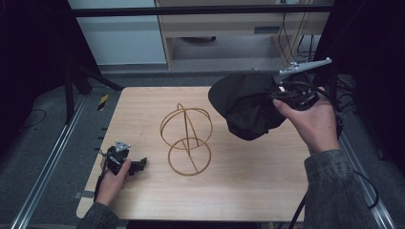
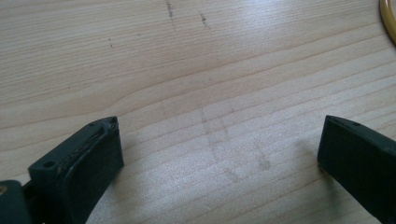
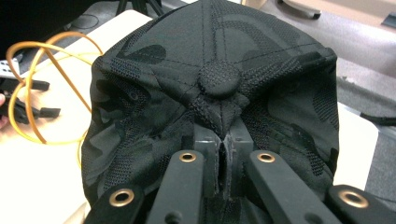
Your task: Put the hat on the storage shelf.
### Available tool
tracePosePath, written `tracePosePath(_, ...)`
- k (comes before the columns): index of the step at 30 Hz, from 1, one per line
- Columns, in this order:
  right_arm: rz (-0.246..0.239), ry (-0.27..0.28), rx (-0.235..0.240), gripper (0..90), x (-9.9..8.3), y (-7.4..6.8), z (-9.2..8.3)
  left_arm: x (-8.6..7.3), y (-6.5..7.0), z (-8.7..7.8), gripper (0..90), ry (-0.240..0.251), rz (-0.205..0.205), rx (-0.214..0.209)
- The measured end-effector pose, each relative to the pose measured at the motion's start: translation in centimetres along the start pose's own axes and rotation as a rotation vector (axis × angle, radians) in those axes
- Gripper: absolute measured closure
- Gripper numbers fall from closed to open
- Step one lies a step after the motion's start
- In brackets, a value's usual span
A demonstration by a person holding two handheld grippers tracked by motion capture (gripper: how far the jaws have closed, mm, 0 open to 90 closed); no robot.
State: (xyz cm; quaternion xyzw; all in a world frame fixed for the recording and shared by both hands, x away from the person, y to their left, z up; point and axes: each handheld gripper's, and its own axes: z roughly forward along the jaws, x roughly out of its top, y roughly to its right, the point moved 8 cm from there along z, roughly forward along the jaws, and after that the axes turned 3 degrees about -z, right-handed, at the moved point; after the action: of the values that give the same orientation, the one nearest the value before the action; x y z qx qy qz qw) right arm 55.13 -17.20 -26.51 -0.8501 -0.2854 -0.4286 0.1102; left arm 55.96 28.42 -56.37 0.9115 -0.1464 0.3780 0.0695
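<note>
Cap [image 3: 215, 93] fabric is soft, light and floppy; right gripper [image 3: 223, 161] pinches a fold near the crown button. Left gripper [image 2: 219, 154] rests open on the bench [image 1: 248, 176].

A light wooden table [image 1: 239, 191] bears a gold wire stand [image 1: 186, 140] near its middle — 2 rings joined by thin rods. Behind the table, a pale wooden cabinet [image 1: 229, 28] stands on the grey floor [image 1: 43, 157] — dark cables [image 1: 298, 45] hang beside it.
</note>
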Motion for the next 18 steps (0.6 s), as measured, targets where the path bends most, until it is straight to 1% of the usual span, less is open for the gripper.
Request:
tracePosePath(5,0.004,0.023,0.012,86.9,1.4,-0.2,-0.1,0.0,0.0,0.0,0.0,0.0,0.0,0.0)
tracePosePath(8,0.003,0.033,0.011,86.9,2.3,-0.2,0.0,0.0,0.0,0.0,0.0,0.0,0.0,0.0)
tracePosePath(11,0.009,0.035,0.016,86.9,2.9,-0.3,0.2,0.0,0.0,0.0,0.0,0.0,0.0,0.0)
tracePosePath(18,0.002,0.056,0.05,86.9,4.0,-1.6,0.7,0.0,0.0,0.0,0.0,0.0,0.0,0.0)
